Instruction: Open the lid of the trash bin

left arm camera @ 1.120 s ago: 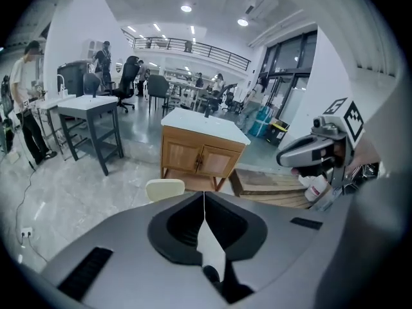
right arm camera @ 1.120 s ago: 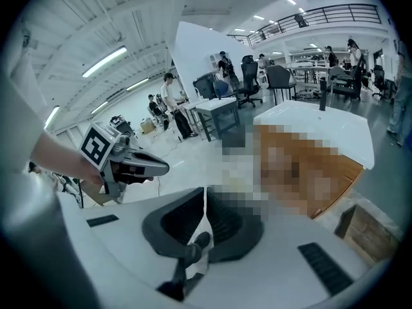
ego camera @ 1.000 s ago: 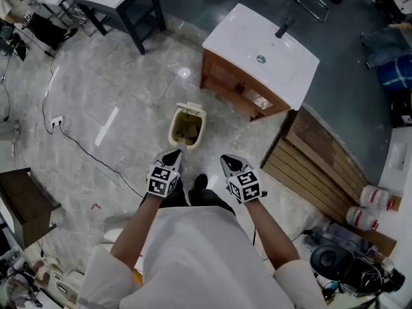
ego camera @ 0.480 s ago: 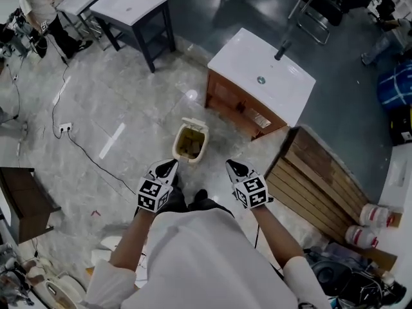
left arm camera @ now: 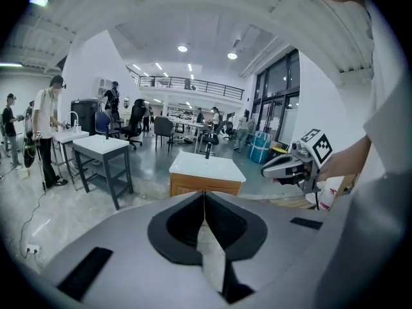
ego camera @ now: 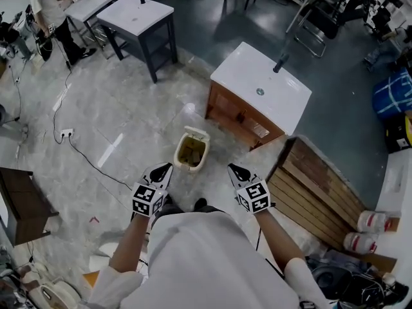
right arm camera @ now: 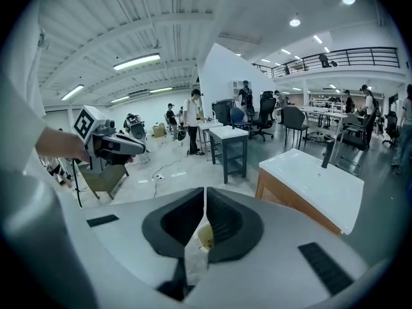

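Note:
The cream trash bin (ego camera: 191, 152) stands on the marble floor with its lid (ego camera: 196, 133) tipped up at the far side, and brownish contents show inside. My left gripper (ego camera: 166, 167) hangs shut at the bin's near left, holding nothing. At the near right my right gripper (ego camera: 232, 168) is also shut and empty. Neither touches the bin. In the left gripper view the jaws (left arm camera: 204, 196) meet, and the right gripper (left arm camera: 286, 168) shows at the right. In the right gripper view the jaws (right arm camera: 204, 192) meet too, with the left gripper (right arm camera: 119, 145) at the left.
A wooden vanity with a white sink top (ego camera: 261, 85) stands just beyond the bin. A dark table with a white top (ego camera: 138, 15) is further left. A slatted wooden pallet (ego camera: 315, 176) lies at the right. A cable and power strip (ego camera: 64, 134) run along the floor at left.
The head view has pulled back, so the bin looks smaller and more of the room shows. Both grippers stay shut near the bin, and its lid stays up.

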